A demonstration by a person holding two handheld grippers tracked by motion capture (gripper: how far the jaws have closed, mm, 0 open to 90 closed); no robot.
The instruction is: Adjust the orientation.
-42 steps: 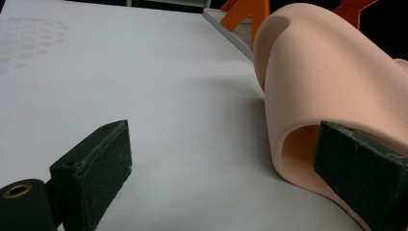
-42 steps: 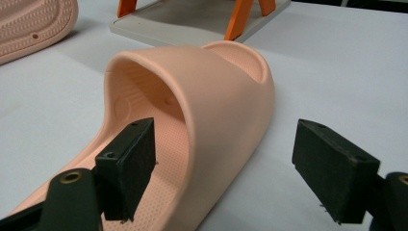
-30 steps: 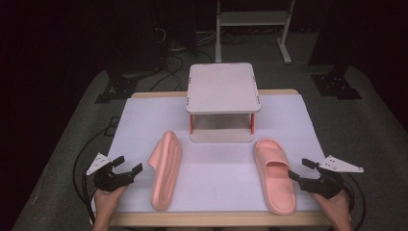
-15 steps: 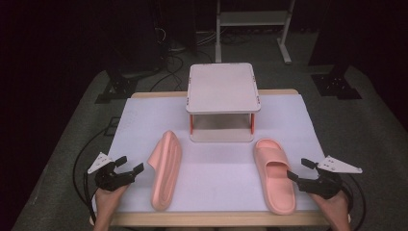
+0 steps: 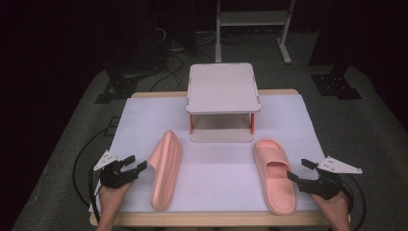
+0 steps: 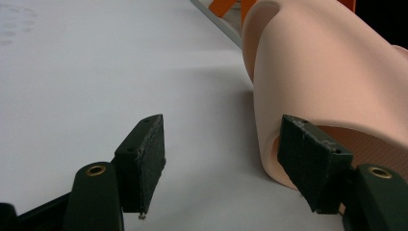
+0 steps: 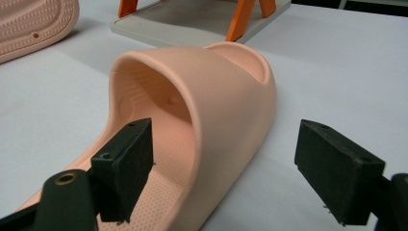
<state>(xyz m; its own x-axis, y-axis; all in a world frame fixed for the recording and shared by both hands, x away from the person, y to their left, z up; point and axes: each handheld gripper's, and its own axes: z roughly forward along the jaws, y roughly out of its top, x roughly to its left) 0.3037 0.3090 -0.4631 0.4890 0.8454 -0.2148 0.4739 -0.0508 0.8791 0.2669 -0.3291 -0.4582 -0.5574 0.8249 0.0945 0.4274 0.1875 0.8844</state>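
Note:
Two pink slippers lie on the white table cover (image 5: pixel 216 168). The left slipper (image 5: pixel 165 169) rests on its side. My left gripper (image 5: pixel 138 162) sits just left of it, jaws open and just now closing. In the left gripper view the right pad (image 6: pixel 308 159) stands in front of that slipper's (image 6: pixel 327 72) strap edge, and nothing is pressed between the pads of my left gripper (image 6: pixel 223 149). The right slipper (image 5: pixel 273 173) stands upright. My right gripper (image 5: pixel 297 169) is open at its right side. One pad (image 7: pixel 125 163) hangs over the footbed and the other is outside the slipper (image 7: pixel 226 82).
A small white shelf on orange legs (image 5: pixel 221 89) stands behind the slippers at mid-table; its base (image 7: pixel 192 19) lies beyond the right slipper. The table's front edge (image 5: pixel 216 219) runs close under both hands. Cables trail off the left side onto the grey floor.
The left gripper's jaws stand a little narrower than before. Both hands and both slippers keep their places.

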